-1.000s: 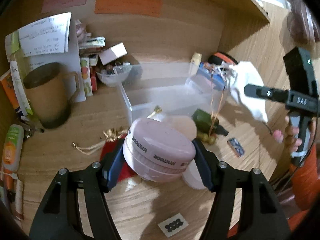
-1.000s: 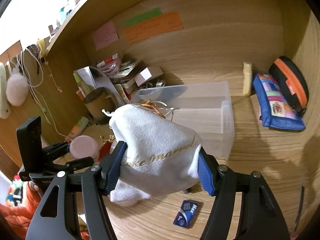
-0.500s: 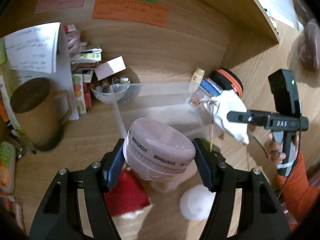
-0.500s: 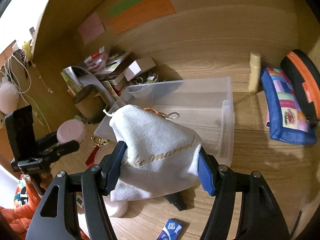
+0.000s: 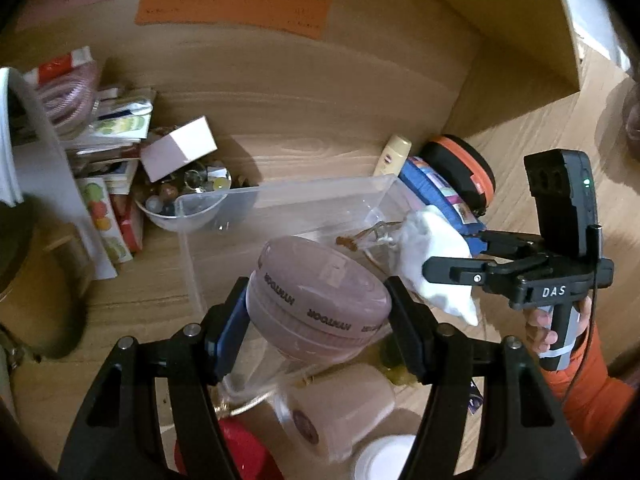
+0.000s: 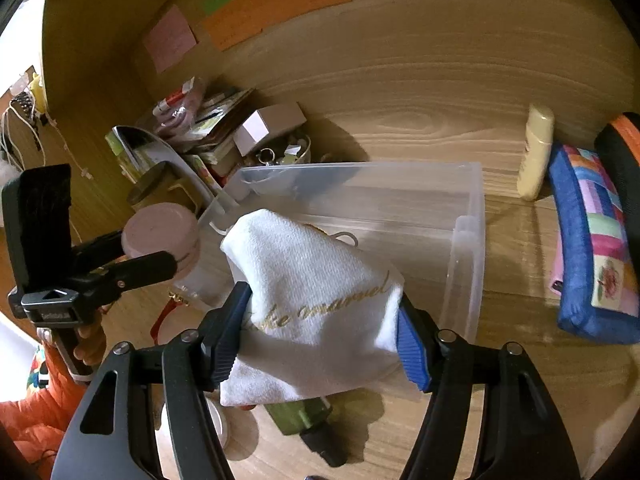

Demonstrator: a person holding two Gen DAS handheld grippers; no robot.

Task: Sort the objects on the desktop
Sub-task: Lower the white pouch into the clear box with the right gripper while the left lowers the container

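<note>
Left gripper (image 5: 318, 300) has the pink round case (image 5: 320, 296) pinched square between its blue pads, one pad on each side of the case's rim, lid tilted toward the camera with its lettering upside down. The case hangs in the air at the near edge of the clear plastic bin (image 5: 288, 208), over the left part of its open top. Over on the other side, the right gripper (image 6: 322, 332) is clamped on the white drawstring pouch (image 6: 316, 292), pads biting into both flanks of the cloth low down, the gold script running between them and the gathered neck pointing up and away toward the bin. The pouch bulges well past the jaws and is held above the bin's near wall; from the left wrist camera it sits just right of the pink case, close by but apart. Beneath the grippers, on the wooden desk (image 6: 520, 360), lie a green bottle (image 6: 304, 420), a red pouch (image 5: 240, 452) and a beige case (image 5: 336, 408). A blue patchwork pouch (image 6: 592, 248) rests right of the bin, well apart from the jaws.
</note>
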